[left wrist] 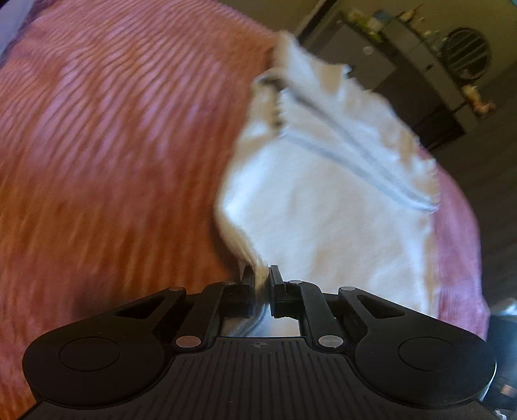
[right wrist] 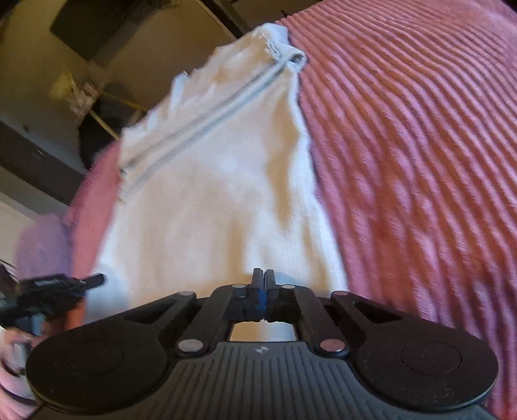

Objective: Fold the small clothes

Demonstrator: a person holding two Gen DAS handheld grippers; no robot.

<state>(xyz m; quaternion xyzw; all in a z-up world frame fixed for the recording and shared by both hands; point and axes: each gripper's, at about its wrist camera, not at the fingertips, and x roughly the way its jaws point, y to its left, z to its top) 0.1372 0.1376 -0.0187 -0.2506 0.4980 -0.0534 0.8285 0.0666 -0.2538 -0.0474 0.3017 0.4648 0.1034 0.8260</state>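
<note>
A small white garment (left wrist: 323, 194) with two grey stripes lies stretched over a pink ribbed bedspread (left wrist: 113, 145). My left gripper (left wrist: 261, 274) is shut on the garment's near edge, cloth bunched between its fingers. In the right wrist view the same garment (right wrist: 219, 194) runs away from me, stripes at its far left. My right gripper (right wrist: 263, 278) has its jaws pressed together at the garment's near edge; whether cloth is pinched between them is hidden. The left gripper (right wrist: 80, 282) shows at the left edge of the right wrist view.
The bedspread (right wrist: 420, 161) fills the right side. A dark shelf unit with small items (left wrist: 436, 64) stands beyond the bed. A dark panel on the wall (right wrist: 97, 29) and clutter (right wrist: 80, 93) lie past the bed's edge.
</note>
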